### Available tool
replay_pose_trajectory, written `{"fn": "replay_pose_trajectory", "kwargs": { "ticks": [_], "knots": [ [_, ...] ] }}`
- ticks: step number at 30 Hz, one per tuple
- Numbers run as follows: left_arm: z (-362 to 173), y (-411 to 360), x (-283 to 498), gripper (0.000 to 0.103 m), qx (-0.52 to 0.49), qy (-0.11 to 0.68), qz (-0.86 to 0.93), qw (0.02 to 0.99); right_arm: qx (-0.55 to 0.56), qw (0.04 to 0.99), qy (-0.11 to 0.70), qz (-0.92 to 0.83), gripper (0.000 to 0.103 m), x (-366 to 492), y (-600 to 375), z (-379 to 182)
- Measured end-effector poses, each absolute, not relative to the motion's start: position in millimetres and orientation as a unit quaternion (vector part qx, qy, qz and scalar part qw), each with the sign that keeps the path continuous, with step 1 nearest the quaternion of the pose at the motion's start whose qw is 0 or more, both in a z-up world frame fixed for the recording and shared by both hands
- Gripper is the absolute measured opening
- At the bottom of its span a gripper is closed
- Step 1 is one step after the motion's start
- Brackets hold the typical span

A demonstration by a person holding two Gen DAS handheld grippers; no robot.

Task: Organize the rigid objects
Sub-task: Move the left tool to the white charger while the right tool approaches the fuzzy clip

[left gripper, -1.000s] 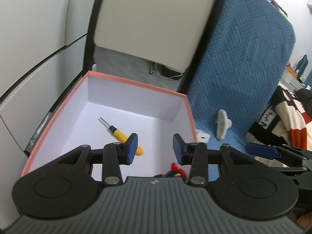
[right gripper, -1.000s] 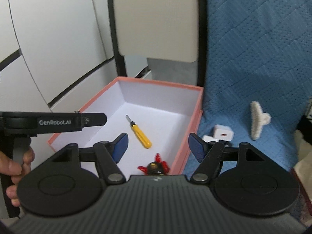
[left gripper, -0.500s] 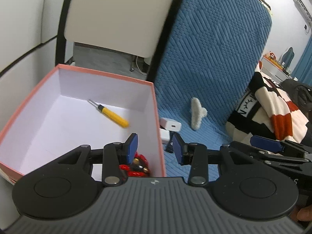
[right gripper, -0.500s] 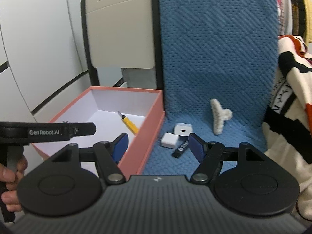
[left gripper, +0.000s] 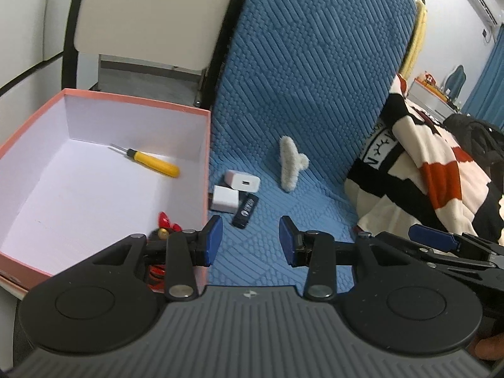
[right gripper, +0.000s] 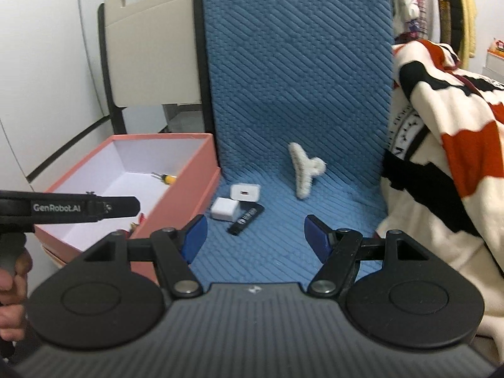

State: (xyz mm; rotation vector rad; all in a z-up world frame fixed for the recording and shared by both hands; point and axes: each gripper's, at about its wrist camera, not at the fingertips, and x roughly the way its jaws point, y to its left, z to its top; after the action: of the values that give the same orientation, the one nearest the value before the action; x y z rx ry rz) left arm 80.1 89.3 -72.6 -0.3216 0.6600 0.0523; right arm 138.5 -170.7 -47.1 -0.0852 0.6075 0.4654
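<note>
A pink box stands left of a blue mat. Inside it lie a yellow screwdriver and a red toy. On the mat lie two white chargers, a black USB stick and a white fuzzy hair claw. My left gripper is open and empty, near the box's right wall. My right gripper is open and empty, just before the USB stick.
A striped black, white and orange blanket lies to the right of the mat. A cream chair back stands behind the box. White cabinet fronts are on the left.
Both grippers have swung right, from over the box to over the blue mat. The chargers, USB stick and hair claw have come nearer the middle of both views. Both grippers stay open.
</note>
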Motion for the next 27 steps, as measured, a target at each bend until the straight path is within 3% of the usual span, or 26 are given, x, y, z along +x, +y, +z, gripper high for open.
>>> {"fn": "replay_pose_trajectory", "kwargs": {
  "ticks": [27],
  "knots": [
    [-106,25,118,0.045,-0.127,0.341,0.004,0.931,-0.018,0.938,0.299,0.174,0.070,152,-227,-84]
  ]
}}
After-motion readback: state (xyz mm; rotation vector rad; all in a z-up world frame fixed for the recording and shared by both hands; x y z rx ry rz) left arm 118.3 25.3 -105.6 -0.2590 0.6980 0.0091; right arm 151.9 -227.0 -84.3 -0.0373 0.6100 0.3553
